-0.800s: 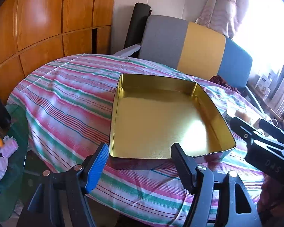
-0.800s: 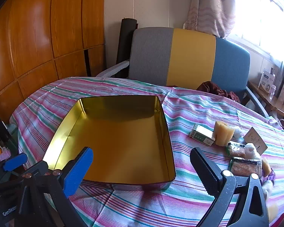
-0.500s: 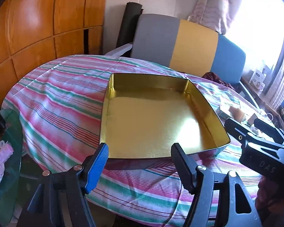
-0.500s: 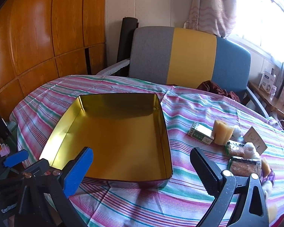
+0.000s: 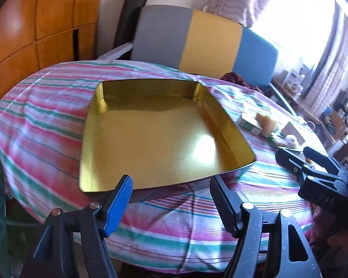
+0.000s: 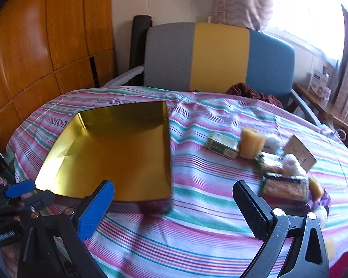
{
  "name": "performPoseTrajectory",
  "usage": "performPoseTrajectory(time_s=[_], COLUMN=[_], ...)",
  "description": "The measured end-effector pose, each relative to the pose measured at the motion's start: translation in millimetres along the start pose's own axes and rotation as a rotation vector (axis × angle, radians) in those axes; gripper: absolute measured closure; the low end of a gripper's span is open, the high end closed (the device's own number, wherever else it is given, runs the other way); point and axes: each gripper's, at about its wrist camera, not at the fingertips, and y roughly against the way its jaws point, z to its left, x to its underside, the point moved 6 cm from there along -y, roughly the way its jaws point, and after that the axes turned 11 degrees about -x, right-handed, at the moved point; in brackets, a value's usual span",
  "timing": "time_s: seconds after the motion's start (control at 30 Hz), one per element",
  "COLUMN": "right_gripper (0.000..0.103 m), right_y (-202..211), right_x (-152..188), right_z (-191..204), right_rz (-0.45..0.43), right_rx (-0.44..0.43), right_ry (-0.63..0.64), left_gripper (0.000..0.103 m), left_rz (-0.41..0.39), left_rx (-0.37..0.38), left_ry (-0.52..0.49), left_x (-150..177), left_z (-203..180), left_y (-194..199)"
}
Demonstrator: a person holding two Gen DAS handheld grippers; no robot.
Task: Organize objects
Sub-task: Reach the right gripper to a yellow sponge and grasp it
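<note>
Filling the upper left of both views, wood panelling (image 6: 34, 46) rises behind a counter (image 6: 197, 236) draped in a pink, green and white striped cloth. Behind the counter, at upper centre, stands a chair (image 6: 220, 55) with a grey, yellow and blue back, a dark roll (image 6: 139, 44) propped at its left. A curtain (image 6: 243, 0) and a bright window (image 6: 313, 11) take the upper right.

On the cloth left of centre in the right wrist view lies the tin (image 6: 118, 153), gold inside, shallow and with nothing in it; in the left wrist view the tin (image 5: 155, 134) fills the middle of the frame.

Right of the tin, well apart from it, is a cluster of small things: a green box (image 6: 221, 144), a yellow sponge (image 6: 251, 142) touching its right end, a tan card (image 6: 300, 153), two orange packets (image 6: 284, 188), and white fluffy bits too blurred to name. Nothing lies between the tin and this cluster but bare cloth.

The left hand-held gripper (image 5: 171, 199) hangs at the tin's near edge, jaws apart with nothing between them. The right hand-held gripper (image 6: 174, 205) hangs over bare cloth at the tin's near right corner, jaws spread wide and gripping nothing; the packets lie just past its right finger.
</note>
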Motion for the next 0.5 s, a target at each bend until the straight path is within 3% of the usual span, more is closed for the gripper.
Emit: performPoseTrajectory(time_s=[0.23, 0.5], right_gripper=[0.000, 0.000], right_y=[23.7, 65.8], right_x=[21.6, 53.5], right_z=[-70.6, -172.0], right_rz=[0.081, 0.194], right_rx=[0.003, 0.099], right_ry=[-0.116, -0.248], left_gripper=[0.033, 0.033], left_rz=[-0.016, -0.050], left_rx=[0.185, 0.279], left_ry=[-0.059, -0.135], left_x=[-7.5, -12.9], left_z=[-34.9, -68.0], left_y=[6.5, 13.9])
